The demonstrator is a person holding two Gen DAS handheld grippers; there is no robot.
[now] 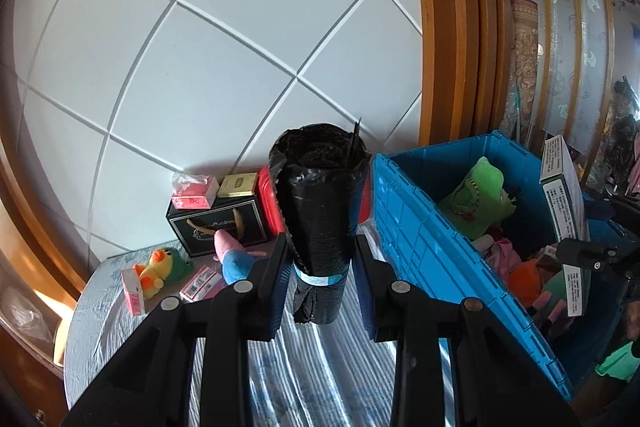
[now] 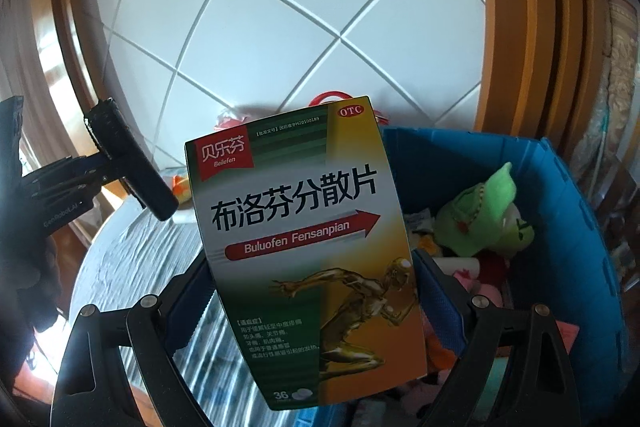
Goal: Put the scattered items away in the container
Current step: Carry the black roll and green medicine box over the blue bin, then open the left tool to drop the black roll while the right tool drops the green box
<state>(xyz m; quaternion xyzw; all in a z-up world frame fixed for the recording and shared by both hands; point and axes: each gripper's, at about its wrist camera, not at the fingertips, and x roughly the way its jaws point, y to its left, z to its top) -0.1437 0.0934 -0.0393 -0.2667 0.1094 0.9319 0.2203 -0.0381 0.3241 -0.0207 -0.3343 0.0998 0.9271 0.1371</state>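
Note:
My left gripper (image 1: 320,259) is shut on a black roll of bin bags (image 1: 322,211) with a pale paper band, held upright above the table, left of the blue crate (image 1: 420,227). My right gripper (image 2: 316,291) is shut on a green and orange medicine box (image 2: 308,247), held upright over the crate's (image 2: 568,211) near left rim. The box also shows in the left wrist view (image 1: 564,211). The roll also shows in the right wrist view (image 2: 128,163). A green plush (image 1: 478,195) and other soft toys lie in the crate.
On the round table (image 1: 120,327) at the left lie a yellow duck plush (image 1: 160,271), a pink and blue plush (image 1: 234,255), small pink boxes (image 1: 134,291) and a black box (image 1: 220,223) with small packs on top. A red tin (image 1: 270,203) stands behind the roll. Tiled wall behind.

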